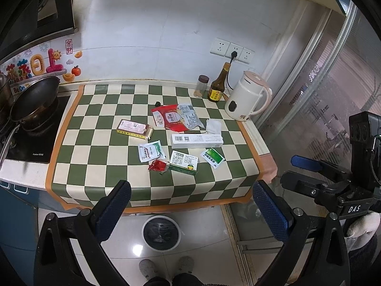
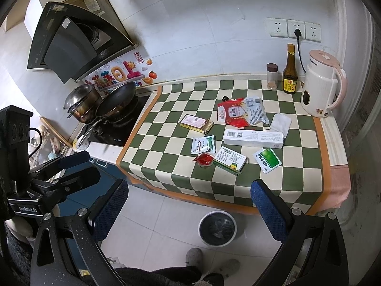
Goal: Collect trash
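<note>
Trash lies on a green-and-cream checked counter cloth (image 1: 100, 143): a red-and-clear bag (image 1: 176, 118), a long white box (image 1: 197, 140), a pink-and-yellow packet (image 1: 134, 128), a white-green sachet (image 1: 151, 151), a red wrapper (image 1: 157, 166), a green-white box (image 1: 183, 162), a green sachet (image 1: 212, 157) and a tissue (image 1: 213, 126). A round bin (image 1: 160, 232) with a black liner stands on the floor below. My left gripper (image 1: 190, 205) is open and empty, in front of the counter edge. My right gripper (image 2: 189, 202) is open and empty, also short of the counter.
A white-pink kettle (image 1: 247, 100), a brown bottle (image 1: 218, 85) and a spice jar (image 1: 202, 85) stand at the back right. A pan (image 1: 34, 97) sits on the hob at left. A glass door (image 1: 321, 95) is on the right. My feet (image 1: 166, 265) are near the bin.
</note>
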`<state>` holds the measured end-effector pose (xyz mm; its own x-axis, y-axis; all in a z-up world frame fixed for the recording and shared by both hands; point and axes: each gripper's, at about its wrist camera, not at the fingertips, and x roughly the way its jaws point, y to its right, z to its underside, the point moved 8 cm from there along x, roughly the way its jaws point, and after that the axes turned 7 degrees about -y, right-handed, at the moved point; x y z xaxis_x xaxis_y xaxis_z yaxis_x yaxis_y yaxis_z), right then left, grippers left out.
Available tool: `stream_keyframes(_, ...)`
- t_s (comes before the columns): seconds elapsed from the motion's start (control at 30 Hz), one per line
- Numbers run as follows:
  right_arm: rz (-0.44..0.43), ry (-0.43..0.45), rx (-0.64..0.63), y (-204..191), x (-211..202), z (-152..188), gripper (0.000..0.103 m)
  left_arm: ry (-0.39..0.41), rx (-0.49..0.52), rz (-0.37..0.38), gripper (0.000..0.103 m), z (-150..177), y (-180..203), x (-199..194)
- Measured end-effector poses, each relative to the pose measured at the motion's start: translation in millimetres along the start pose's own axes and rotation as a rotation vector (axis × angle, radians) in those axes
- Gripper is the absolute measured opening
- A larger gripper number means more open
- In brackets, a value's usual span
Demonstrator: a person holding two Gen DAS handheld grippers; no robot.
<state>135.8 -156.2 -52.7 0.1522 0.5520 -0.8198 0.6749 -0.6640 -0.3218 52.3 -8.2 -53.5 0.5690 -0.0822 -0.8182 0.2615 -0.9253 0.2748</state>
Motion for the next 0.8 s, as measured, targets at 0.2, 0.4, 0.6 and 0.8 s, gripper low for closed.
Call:
stream_keyframes(0.2, 0.0, 0.0, 0.001, -0.6, 0.0, -0.4, 0.103, 0.001, 0.001, 0.0, 0.103, -0.2, 0.6, 0.3)
stream_keyframes(0.4, -0.002, 0.001, 0.0, -0.8, 0.1, -0.3, 0.103, -0.001, -0.001, 0.001, 0.103, -0.1, -0.2, -0.1)
stream_keyframes(0.6, -0.007, -0.004, 0.001, -2.3, 2.3, -1.1, 0.103, -0.005, -0.003, 0.0, 0.103, 0.8, 1.0, 2.4)
stream_keyframes(0.8, -0.006, -0.008, -0.003, -6.7, 5.2, -3.8, 0.103, -0.007, -0.001, 0.001, 0.103, 1.7, 0.9, 3.3)
